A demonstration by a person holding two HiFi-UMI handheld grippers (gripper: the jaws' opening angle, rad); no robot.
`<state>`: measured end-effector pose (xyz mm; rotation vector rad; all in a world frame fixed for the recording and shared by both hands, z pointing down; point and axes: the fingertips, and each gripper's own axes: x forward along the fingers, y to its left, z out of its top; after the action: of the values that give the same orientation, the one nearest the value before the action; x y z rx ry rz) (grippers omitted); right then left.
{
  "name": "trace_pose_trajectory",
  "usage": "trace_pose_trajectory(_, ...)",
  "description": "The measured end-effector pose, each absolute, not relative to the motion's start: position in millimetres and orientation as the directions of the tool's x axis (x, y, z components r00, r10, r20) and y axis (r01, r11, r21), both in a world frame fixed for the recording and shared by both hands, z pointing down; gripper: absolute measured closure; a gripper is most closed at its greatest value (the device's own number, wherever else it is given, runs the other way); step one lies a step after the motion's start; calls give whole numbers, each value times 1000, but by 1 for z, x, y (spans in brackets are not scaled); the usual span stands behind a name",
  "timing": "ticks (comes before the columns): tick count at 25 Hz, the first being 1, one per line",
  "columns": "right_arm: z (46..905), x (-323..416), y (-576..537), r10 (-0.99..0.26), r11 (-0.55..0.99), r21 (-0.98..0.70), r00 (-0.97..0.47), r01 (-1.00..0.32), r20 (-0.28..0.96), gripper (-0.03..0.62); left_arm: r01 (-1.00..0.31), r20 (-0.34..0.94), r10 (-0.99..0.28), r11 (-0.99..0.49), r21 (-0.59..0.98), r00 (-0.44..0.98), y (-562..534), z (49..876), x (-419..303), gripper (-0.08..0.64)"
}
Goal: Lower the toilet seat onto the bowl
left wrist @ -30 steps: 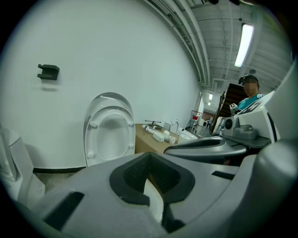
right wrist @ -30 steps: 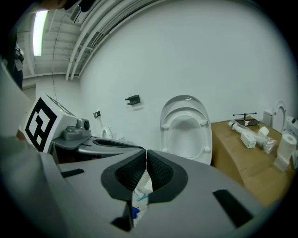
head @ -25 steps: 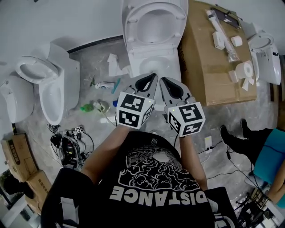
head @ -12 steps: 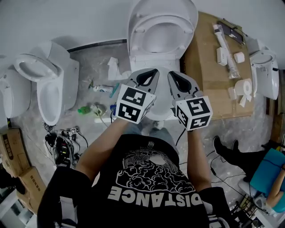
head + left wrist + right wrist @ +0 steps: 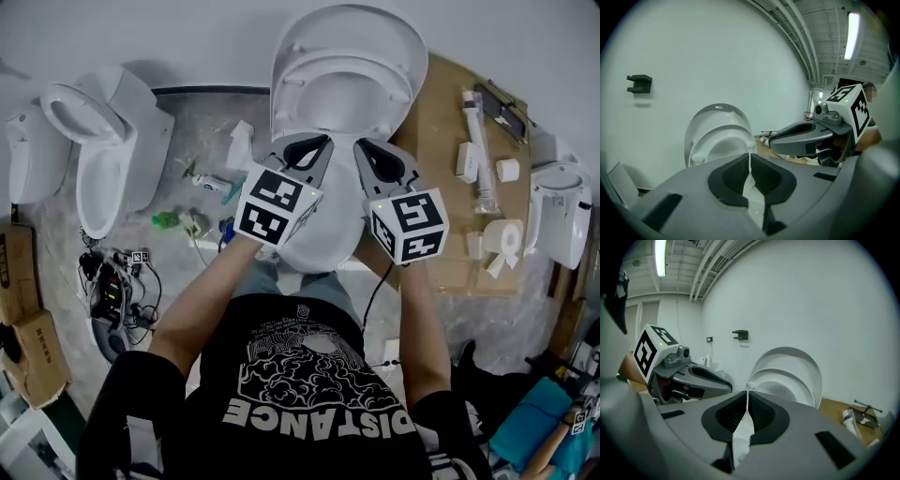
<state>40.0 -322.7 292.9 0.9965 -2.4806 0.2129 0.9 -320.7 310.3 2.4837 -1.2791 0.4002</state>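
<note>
A white toilet stands against the wall straight ahead. Its seat (image 5: 345, 92) and lid (image 5: 352, 26) are both raised, leaning back on the wall. The bowl (image 5: 314, 246) is partly hidden under the two grippers. My left gripper (image 5: 324, 142) and right gripper (image 5: 360, 144) hover side by side over the bowl, both shut and empty, tips just short of the raised seat. The left gripper view shows its shut jaws (image 5: 750, 155) aimed at the seat (image 5: 717, 143). From the right gripper view the shut jaws (image 5: 748, 393) face the seat (image 5: 783, 383) and lid (image 5: 792, 357).
A second toilet (image 5: 105, 159) stands at the left, a third (image 5: 558, 211) at the right edge. A cardboard sheet (image 5: 441, 178) with small parts and a paper roll (image 5: 506, 239) lies right of the bowl. Cables (image 5: 112, 291), bottles and boxes (image 5: 28, 347) litter the floor at left.
The person has stepped closer to the toilet, and both grippers have moved forward over the bowl toward the raised seat. Both stay shut.
</note>
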Motion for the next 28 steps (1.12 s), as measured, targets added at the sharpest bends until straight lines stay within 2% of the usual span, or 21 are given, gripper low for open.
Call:
trace_pose_trajectory(9, 291, 58, -385, -539, 810, 75, -688, -581, 486, 572, -852, 378, -775, -519, 76, 506, -375, 296, 9, 548)
trace_pose_trajectory(19, 279, 54, -440, -494, 854, 114, -720, -508, 488, 569, -842, 415, -770, -539, -17, 484, -429, 291, -10, 545)
trace_pose_trajectory(21, 277, 54, -449, -489, 859, 129, -720, -495, 492, 568, -830, 418, -762, -557, -35, 495, -441, 289, -11, 527)
trace_pose_trajectory(23, 277, 55, -458, -482, 865, 145, -715, -481, 507, 554, -817, 422, -754, -575, -51, 504, -451, 287, -11, 480)
trace_pose_trajectory(25, 279, 56, -466, -471, 872, 156, -706, -465, 528, 509, -807, 427, -750, -586, -75, 505, -461, 286, -12, 477)
trace_pose_trajectory(28, 283, 57, -480, -458, 880, 174, -698, -441, 550, 497, -789, 443, -740, -604, -109, 506, -474, 288, -11, 461)
